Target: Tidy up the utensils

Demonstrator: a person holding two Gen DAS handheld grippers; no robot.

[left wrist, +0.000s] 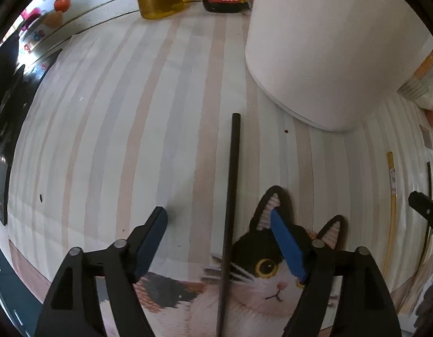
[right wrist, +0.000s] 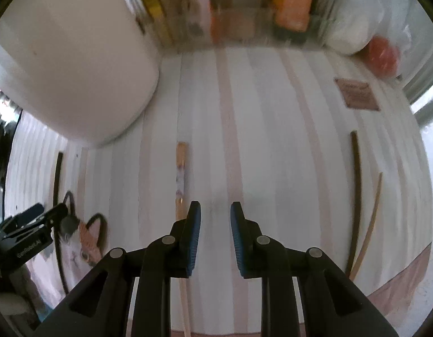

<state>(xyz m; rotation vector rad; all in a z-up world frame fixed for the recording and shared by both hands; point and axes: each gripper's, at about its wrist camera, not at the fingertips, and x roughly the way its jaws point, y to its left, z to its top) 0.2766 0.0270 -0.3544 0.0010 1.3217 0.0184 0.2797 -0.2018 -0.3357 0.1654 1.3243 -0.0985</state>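
Striped cloth [left wrist: 109, 140]: black chopstick [left wrist: 231, 191] lies between wide left gripper [left wrist: 219, 216] fingers, untouched.

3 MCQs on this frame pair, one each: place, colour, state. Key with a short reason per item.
1. Where does the black chopstick lie?
A. Between the left gripper's fingers, partly over the cat mat
B. Inside the white container
C. Against the oil bottle

2. What colour are the pads on the right gripper?
A. Red
B. Blue
C. White

3. What is the state of the left gripper?
A. Shut on the yellow chopstick
B. Open, pads off the chopstick
C. Shut on the mat

Key:
1 A: it runs up between the fingers of the left gripper, crossing the cat mat.
2 B: the right gripper shows blue pads.
3 B: there is a wide gap on both sides of the stick.
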